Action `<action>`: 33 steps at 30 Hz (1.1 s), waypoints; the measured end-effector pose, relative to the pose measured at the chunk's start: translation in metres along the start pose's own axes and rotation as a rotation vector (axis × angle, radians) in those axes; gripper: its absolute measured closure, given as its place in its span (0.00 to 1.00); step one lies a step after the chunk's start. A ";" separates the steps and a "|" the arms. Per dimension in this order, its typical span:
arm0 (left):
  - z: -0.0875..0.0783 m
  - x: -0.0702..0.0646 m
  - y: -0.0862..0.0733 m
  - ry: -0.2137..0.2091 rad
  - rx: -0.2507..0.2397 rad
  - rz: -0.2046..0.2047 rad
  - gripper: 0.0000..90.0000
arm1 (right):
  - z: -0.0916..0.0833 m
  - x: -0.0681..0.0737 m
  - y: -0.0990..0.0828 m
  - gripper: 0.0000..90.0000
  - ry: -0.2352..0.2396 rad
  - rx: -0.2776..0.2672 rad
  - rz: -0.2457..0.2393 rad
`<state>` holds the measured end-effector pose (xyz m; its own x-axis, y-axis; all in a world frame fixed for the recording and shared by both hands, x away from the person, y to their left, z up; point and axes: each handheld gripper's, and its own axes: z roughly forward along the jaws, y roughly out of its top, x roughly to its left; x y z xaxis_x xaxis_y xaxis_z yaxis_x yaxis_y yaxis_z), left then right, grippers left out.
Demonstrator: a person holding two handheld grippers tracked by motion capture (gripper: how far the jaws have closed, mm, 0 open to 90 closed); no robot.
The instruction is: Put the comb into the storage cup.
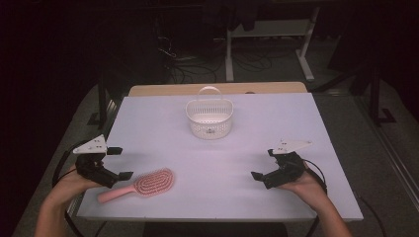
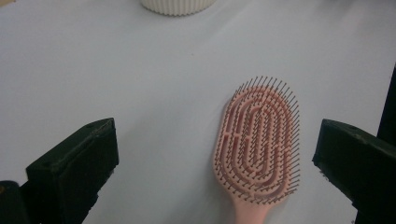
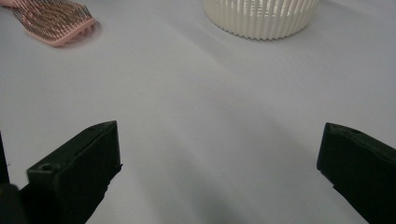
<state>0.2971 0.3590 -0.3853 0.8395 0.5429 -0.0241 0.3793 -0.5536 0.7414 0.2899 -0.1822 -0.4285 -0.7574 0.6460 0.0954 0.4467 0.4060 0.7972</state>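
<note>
Pink plastic paddle hairbrush (image 1: 148, 183): lies bristles-up at table's near left edge, just beside left gripper (image 1: 120, 163), jaws spread, holding nothing. Right gripper (image 1: 263, 164): spread, empty, well apart. Risk, judged: a grip on the bristled head may slip; the handle is safer. White slatted plastic basket (image 1: 209, 118), handle upright: far centre, apparently empty.

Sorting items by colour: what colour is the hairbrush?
Pink hairbrush, with darker bristles; clearest in the left gripper view.

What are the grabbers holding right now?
Nothing. The left gripper and right gripper are both open; the pink hairbrush lies untouched on the table.
</note>
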 end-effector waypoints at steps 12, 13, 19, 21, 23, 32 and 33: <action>0.004 -0.003 0.001 0.000 0.074 0.025 0.00 | 0.000 0.001 0.000 0.00 0.000 -0.002 -0.002; 0.004 -0.003 0.001 0.000 0.081 0.027 0.00 | 0.000 0.001 0.000 0.00 0.000 -0.001 -0.002; 0.008 -0.004 0.000 -0.005 0.128 0.039 0.00 | 0.000 0.000 0.000 0.00 0.001 -0.001 -0.002; 0.010 -0.005 0.000 -0.010 0.142 0.044 0.00 | 0.000 0.000 0.000 0.00 0.001 -0.001 -0.002; 0.011 -0.005 -0.001 -0.013 0.158 0.051 0.00 | 0.000 0.000 0.000 0.00 0.001 -0.001 -0.003; 0.015 -0.007 -0.003 -0.021 0.226 0.069 0.04 | 0.000 0.000 0.000 0.00 0.002 0.001 -0.003; 0.016 -0.007 -0.003 -0.023 0.236 0.073 0.05 | 0.000 0.000 0.000 0.00 0.002 0.001 -0.003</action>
<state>0.2961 0.3465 -0.3978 0.8757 0.4829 0.0069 0.3950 -0.7245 0.5649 0.2898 -0.1819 -0.4281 -0.7594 0.6438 0.0944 0.4450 0.4081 0.7971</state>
